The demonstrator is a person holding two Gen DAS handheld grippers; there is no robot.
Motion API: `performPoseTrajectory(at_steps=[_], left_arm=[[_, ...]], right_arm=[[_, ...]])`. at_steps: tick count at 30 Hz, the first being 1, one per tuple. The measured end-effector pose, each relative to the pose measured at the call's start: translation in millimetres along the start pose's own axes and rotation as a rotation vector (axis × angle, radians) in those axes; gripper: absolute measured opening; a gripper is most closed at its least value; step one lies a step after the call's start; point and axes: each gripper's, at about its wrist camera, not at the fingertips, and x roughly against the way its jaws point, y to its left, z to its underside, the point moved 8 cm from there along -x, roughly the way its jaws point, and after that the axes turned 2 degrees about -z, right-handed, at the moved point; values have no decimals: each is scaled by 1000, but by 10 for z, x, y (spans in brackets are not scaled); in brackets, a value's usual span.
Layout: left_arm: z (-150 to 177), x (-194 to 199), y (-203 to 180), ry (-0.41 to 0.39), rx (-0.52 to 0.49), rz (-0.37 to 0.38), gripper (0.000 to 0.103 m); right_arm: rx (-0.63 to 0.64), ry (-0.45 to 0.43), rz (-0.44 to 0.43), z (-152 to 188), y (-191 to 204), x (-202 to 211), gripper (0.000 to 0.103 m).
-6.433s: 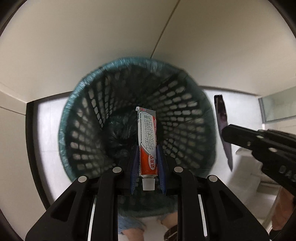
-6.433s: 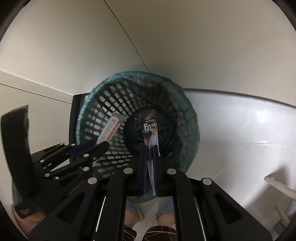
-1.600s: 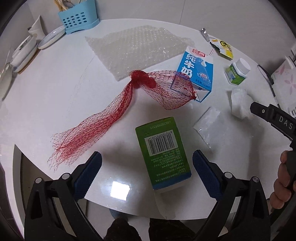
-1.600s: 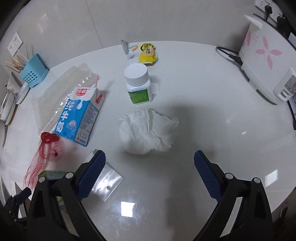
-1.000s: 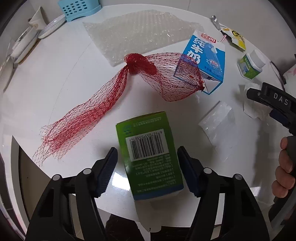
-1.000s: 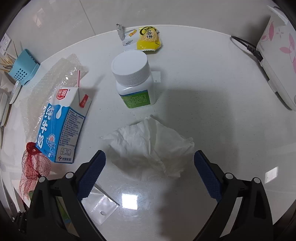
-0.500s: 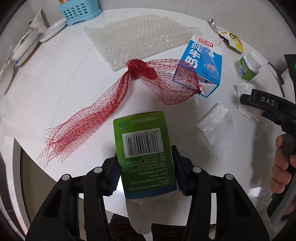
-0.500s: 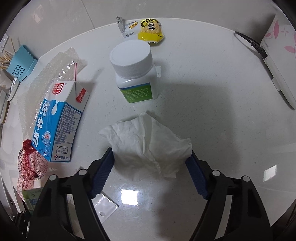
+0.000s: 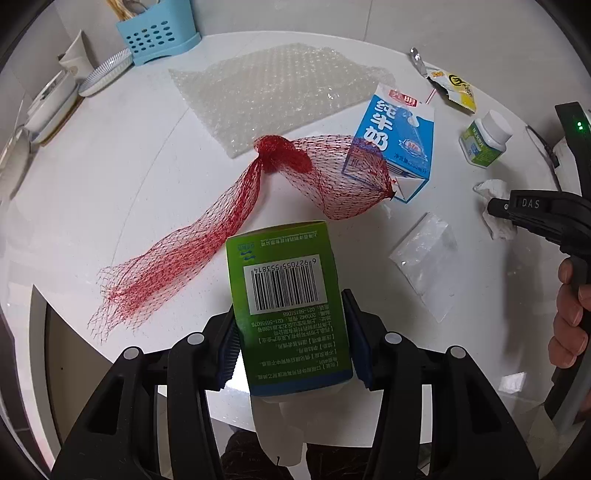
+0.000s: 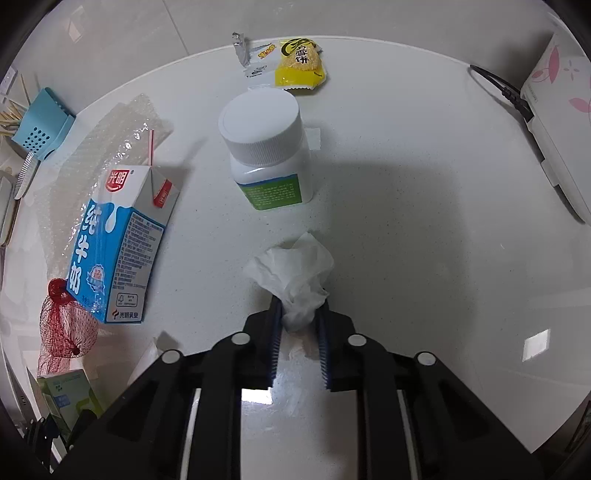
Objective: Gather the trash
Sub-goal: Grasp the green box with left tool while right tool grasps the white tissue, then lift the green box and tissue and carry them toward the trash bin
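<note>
My left gripper (image 9: 290, 306) is shut on a green box (image 9: 284, 295) with a barcode, holding it a little above the white round table (image 9: 110, 166) near its front edge. The box also shows at the lower left of the right wrist view (image 10: 68, 391). My right gripper (image 10: 300, 302) points down at the table. Its jaws are closing, and the blue pads pinch a crumpled white tissue (image 10: 295, 269) into a bunch. Part of that tissue (image 9: 493, 188) sticks out beside the right gripper in the left wrist view.
On the table lie a red mesh net (image 9: 221, 218), a blue milk carton (image 10: 110, 243), bubble wrap (image 9: 273, 85), a white pill bottle (image 10: 266, 155), a yellow snack wrapper (image 10: 299, 62) and a clear plastic bag (image 9: 424, 258). A blue holder (image 9: 155, 29) and a flowered appliance (image 10: 554, 103) stand at the edges.
My left gripper closed on the green box and lifted it slightly. My right gripper's jaws came together around the tissue and squeezed it into a bunch.
</note>
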Motion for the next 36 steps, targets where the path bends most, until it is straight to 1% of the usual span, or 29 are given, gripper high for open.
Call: performPoseTrajectory(at_steps=[9,13,19,23,25,27,31,34,36], left_arm=[[11,94,16,-26,-33,14,49],[8,179,18,-51,-62,26,49],[12,309,78,-81,-106,75,49],[4,417,145,-109,-139,119,49],[13,472,174,-128,-159,126,49],[18,543,205,-151,-179,147,49],[39,666,264,-186,-216,183,49],[89,758,346,-211,-240,194,49],[130,823,411,-229,-256,202,49]], right_arm=[[6,-39,6,45,55,164,12],[6,-71,7,105,5,303,12],[-19,-111,7,193,-4,502,12],[-39,-142,3,313,23,662,12],[-42,-156,3,374,59,730,12],[-31,-181,16,445,97,816,12],[4,-251,16,580,204,1047,12],[6,-293,-8,722,284,1219,12],[12,-320,-9,829,351,1329,12]])
